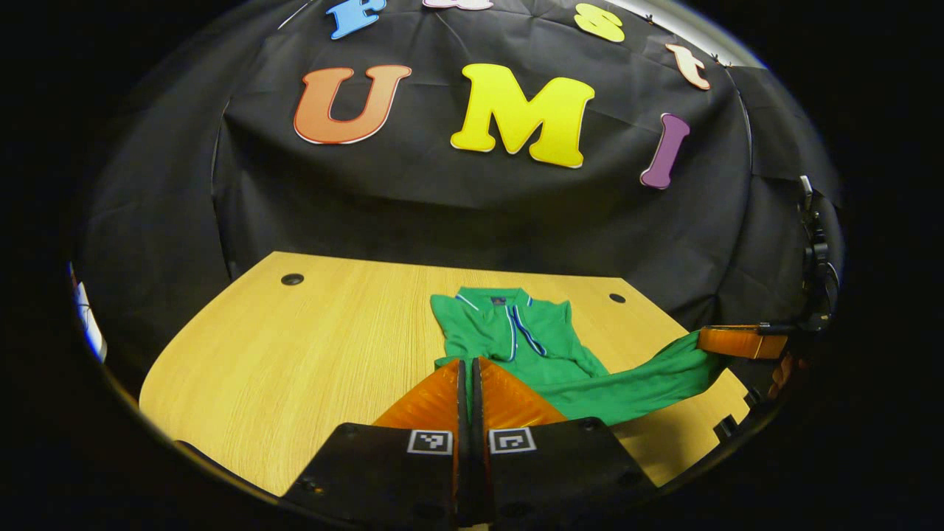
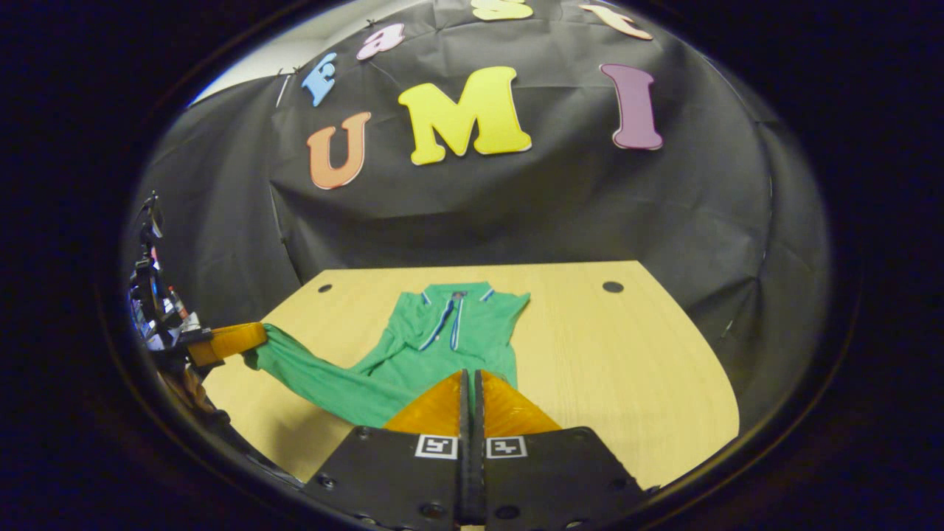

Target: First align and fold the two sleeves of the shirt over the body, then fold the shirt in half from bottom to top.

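Note:
A green polo shirt (image 1: 531, 339) lies on the wooden table (image 1: 310, 354), collar toward the far wall, with blue-and-white trim on its placket. My left gripper (image 1: 469, 363) is shut on the shirt's near hem, and a sliver of green cloth shows between its fingers. In the right gripper view, that gripper (image 2: 254, 335) holds a stretched corner of the shirt (image 2: 450, 332) off the table's left edge. My right gripper (image 2: 470, 375) is shut on the hem too; in the left gripper view it (image 1: 704, 339) pulls the cloth out to the right. The hem hangs lifted between both grippers.
The table (image 2: 627, 369) has round cable holes near its far corners (image 1: 292, 279) (image 2: 612, 286). Bare wood extends left of the shirt in the left gripper view and right of it in the right gripper view. Black cloth walls close in the back and sides.

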`<action>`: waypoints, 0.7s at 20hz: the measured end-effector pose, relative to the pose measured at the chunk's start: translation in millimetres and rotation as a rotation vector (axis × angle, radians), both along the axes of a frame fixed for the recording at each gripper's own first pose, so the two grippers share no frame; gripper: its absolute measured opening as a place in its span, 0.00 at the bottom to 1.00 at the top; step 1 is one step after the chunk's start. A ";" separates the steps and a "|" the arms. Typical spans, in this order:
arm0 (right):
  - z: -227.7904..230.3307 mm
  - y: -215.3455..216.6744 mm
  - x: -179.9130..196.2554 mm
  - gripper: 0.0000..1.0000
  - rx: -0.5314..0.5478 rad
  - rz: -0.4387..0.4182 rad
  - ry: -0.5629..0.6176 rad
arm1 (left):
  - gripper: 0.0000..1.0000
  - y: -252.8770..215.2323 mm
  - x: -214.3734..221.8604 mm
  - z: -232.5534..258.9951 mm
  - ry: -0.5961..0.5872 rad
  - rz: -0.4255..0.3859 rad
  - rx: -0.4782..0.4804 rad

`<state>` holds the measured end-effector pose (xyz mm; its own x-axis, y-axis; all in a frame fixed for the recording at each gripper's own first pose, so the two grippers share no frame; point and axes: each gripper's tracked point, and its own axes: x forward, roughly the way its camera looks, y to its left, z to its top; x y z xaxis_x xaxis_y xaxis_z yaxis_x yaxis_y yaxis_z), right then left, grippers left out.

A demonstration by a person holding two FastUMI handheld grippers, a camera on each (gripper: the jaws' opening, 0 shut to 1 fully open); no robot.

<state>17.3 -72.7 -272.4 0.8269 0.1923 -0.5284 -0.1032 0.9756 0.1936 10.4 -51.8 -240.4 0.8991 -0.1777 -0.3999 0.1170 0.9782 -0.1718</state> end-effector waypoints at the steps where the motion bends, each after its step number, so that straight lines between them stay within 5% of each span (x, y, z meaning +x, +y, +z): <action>1: 6.4 -1.2 16.7 0.00 0.008 -0.001 -0.010 | 0.06 -0.5 13.4 7.0 -0.011 -0.001 0.008; 14: 27.0 -8.7 200.3 0.00 0.070 -0.002 -0.043 | 0.06 -8.5 186.5 40.7 -0.066 0.038 -0.047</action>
